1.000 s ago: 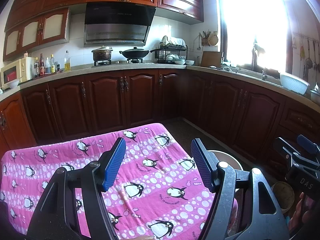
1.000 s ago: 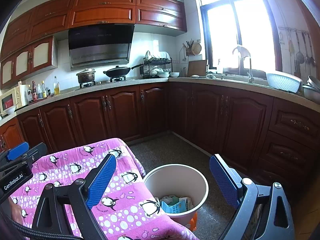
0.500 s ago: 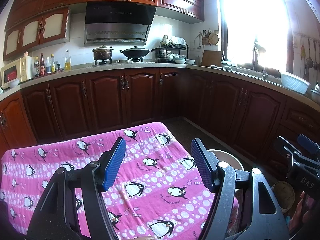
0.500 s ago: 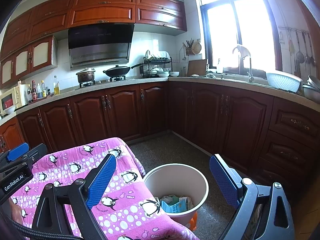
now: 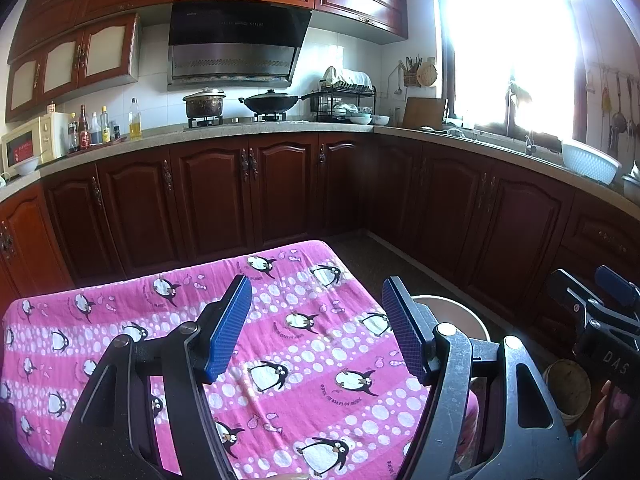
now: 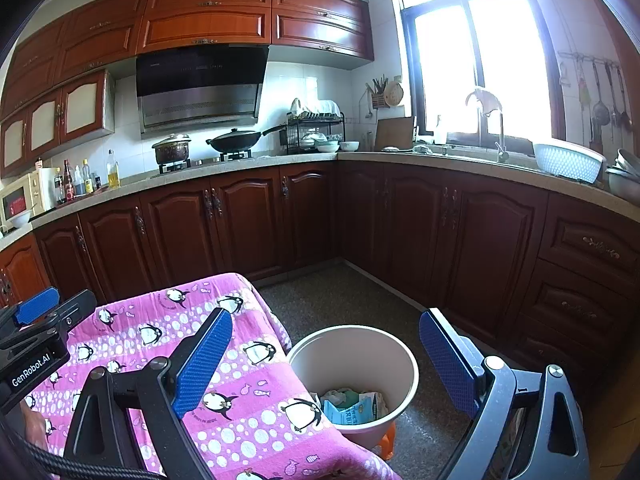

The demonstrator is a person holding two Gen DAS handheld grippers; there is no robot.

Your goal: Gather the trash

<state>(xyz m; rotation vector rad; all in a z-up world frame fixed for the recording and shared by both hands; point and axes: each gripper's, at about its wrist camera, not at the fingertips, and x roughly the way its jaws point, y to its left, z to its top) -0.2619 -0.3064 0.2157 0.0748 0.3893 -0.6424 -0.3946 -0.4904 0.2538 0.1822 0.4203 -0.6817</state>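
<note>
A pale round trash bin (image 6: 354, 376) stands on the floor at the right edge of a table under a pink penguin cloth (image 6: 224, 364). Crumpled paper and a blue-green packet (image 6: 352, 404) lie inside the bin. My right gripper (image 6: 326, 358) is open and empty, held above the table corner and the bin. My left gripper (image 5: 316, 326) is open and empty above the pink cloth (image 5: 280, 344). The bin's rim (image 5: 460, 312) shows behind its right finger. No loose trash shows on the cloth.
Dark wooden cabinets (image 6: 248, 220) line the back and right walls under a stone counter. A pot (image 6: 172, 152) and wok (image 6: 236, 140) sit on the stove. A white colander (image 6: 568, 160) sits by the sink. A small orange stool (image 6: 386, 440) stands beside the bin.
</note>
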